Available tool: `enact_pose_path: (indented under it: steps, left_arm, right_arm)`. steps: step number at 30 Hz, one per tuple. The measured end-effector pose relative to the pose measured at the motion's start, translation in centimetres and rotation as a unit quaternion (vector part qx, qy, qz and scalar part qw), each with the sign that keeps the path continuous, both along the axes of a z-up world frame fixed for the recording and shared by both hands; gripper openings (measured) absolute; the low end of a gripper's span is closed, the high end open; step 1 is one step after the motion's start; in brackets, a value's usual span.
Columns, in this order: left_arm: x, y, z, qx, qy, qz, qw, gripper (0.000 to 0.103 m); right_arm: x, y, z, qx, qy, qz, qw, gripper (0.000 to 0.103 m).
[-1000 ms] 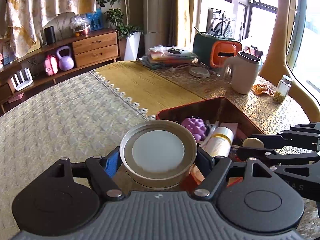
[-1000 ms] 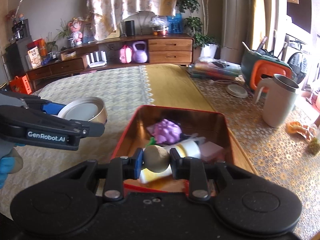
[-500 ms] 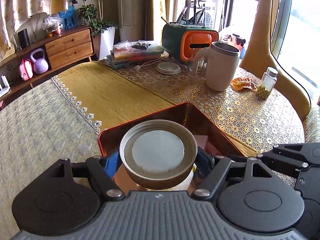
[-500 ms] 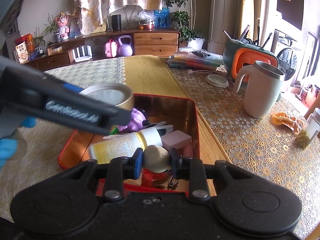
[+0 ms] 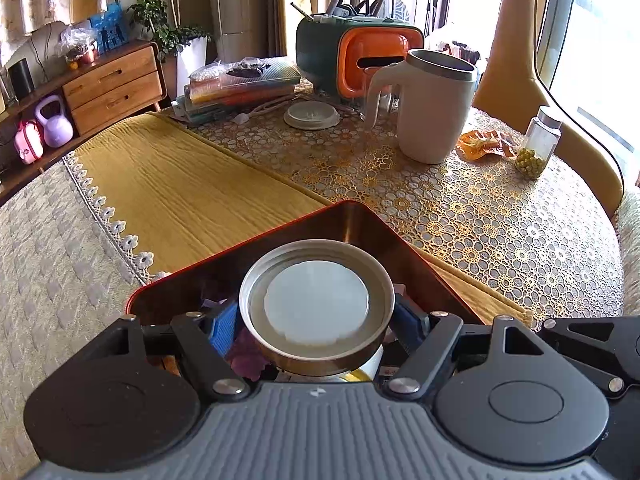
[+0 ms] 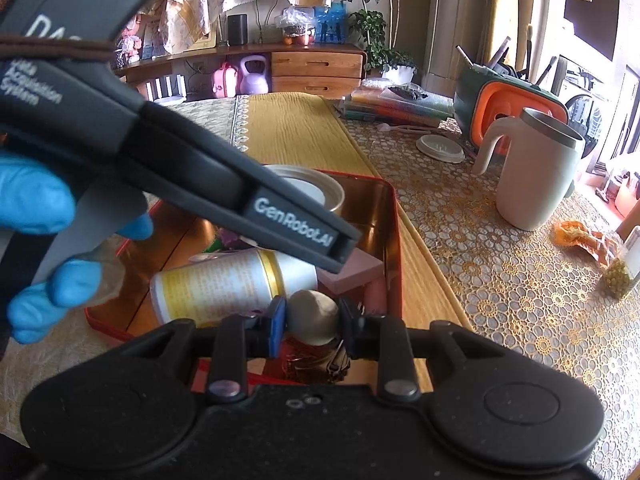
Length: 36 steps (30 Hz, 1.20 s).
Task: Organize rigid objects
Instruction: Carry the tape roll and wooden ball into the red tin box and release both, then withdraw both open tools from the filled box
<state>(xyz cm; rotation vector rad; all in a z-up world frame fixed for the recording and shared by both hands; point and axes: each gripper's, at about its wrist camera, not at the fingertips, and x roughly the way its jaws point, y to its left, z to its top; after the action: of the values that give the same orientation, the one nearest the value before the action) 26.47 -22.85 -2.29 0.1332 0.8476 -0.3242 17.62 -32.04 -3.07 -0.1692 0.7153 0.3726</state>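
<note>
My left gripper (image 5: 316, 320) is shut on a round metal lid (image 5: 316, 300) with a white inner disc and holds it over the red tin box (image 5: 352, 220). The lid also shows in the right wrist view (image 6: 316, 192), behind the left gripper's body (image 6: 296, 228). My right gripper (image 6: 312, 320) is shut on a beige egg-shaped stone (image 6: 312, 316) over the near end of the box (image 6: 392, 240). Inside the box lie a white bottle with a yellow label (image 6: 228, 284), a pink block (image 6: 352, 272) and a purple spiky ball (image 5: 246, 356).
A beige mug (image 5: 432, 108), a white coaster (image 5: 312, 114), a green and orange utensil holder (image 5: 360, 56), stacked flat boxes (image 5: 244, 84), a small jar of green pellets (image 5: 538, 148) and an orange wrapper (image 5: 484, 144) stand on the lace-covered far side. A yellow runner (image 5: 180, 192) lies left of the box.
My left gripper has moved right with the lid, from beside the box to over it. My right gripper has drawn back toward the box's near end with the stone.
</note>
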Motion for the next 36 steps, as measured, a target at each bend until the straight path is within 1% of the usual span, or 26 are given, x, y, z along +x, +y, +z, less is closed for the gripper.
enact_pose_path:
  steps: [5, 12, 16, 21, 28, 31, 36]
  left_arm:
    - [0.2, -0.4, -0.2, 0.006, -0.009, -0.004, 0.9999, 0.077]
    - [-0.4, 0.1, -0.2, -0.01, -0.01, -0.006, 0.9999, 0.077]
    - [-1.0, 0.9, 0.0, -0.023, -0.005, -0.001, 0.9997, 0.077]
    - [-2.6, 2.3, 0.9, -0.024, -0.023, 0.007, 0.9994, 0.078]
    - [-5.2, 4.9, 2.8, -0.039, -0.051, 0.025, 0.9977, 0.078]
    - [-6.5, 5.9, 3.5, -0.044, -0.061, 0.028, 0.9967, 0.081]
    - [-8.8, 7.2, 4.0, -0.058, -0.066, 0.034, 0.9956, 0.082]
  right_arm:
    - [0.3, -0.1, -0.5, 0.0, 0.008, 0.0, 1.0, 0.027]
    - [0.6, -0.7, -0.7, 0.004, 0.009, -0.014, 1.0, 0.03]
    - [0.2, -0.8, -0.6, 0.009, 0.009, -0.016, 1.0, 0.035]
    - [-0.4, -1.0, -0.1, 0.02, 0.006, -0.024, 1.0, 0.042]
    - [-1.4, -1.0, 1.0, 0.029, -0.007, -0.031, 0.999, 0.05]
    - [-2.0, -1.1, 1.6, 0.035, -0.011, -0.033, 0.999, 0.055]
    - [-3.1, -1.1, 2.5, 0.044, -0.022, -0.032, 0.998, 0.063]
